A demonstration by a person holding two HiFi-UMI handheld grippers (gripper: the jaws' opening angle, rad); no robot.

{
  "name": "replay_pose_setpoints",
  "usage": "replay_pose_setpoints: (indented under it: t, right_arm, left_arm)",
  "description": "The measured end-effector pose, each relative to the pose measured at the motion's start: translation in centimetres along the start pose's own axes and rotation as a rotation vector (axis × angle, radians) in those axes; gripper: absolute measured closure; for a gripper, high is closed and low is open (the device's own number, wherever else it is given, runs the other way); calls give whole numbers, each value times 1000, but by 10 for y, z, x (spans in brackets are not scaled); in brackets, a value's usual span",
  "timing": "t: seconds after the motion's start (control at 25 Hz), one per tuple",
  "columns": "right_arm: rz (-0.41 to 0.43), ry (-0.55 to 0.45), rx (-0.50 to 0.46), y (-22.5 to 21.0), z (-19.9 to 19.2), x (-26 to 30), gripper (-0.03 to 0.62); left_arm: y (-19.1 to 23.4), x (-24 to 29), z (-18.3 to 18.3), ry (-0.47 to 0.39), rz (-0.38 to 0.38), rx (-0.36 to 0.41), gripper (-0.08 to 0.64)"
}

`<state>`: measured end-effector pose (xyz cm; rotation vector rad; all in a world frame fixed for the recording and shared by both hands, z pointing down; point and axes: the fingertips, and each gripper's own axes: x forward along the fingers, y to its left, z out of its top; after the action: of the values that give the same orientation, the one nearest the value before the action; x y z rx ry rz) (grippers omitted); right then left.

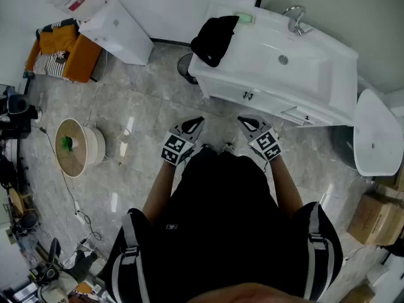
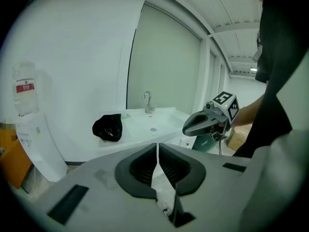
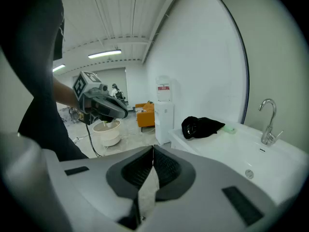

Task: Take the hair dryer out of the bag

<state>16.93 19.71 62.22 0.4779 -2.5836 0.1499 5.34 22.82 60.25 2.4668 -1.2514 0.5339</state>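
One black bag (image 1: 214, 38) lies on the white surface (image 1: 255, 40). Two grippers face it, the left gripper (image 1: 194, 124) and the right gripper (image 1: 246, 121). Both have their fingers (image 2: 140, 170) clenched on nothing.

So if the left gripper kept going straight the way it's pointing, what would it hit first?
Most likely the front edge of the white sink cabinet, just right of the black bag. The left gripper, shut and empty, lines up with it, though depth is hard to judge.

The bag (image 1: 214, 38) at 12 o'clock is soft, matt black cloth, lying on the glossy white washbasin (image 1: 315, 87) (smooth, like glazed ceramic). The tap (image 1: 295, 19) at 1 o'clock is shiny metal. The floor (image 1: 139, 118) is polished, mottled grey stone tile.
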Motion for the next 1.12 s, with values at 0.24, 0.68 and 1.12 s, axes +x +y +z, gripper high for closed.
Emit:
replay_pose_setpoints:
  t: [0.24,0.68,1.12]
  right_arm:
    - [-6,30,-7,-3,-1,-4,532]
    - [-20,52,7,-1,-1,-8,532]
    - [-6,85,-13,-6,-13,-12,532]
  left_arm:
    - [0,1,8,-12,-7,-3,537]
    - [-1,-2,6,-5,-17,-25,537]
    - [-3,10,1,-22,4,-61,537]
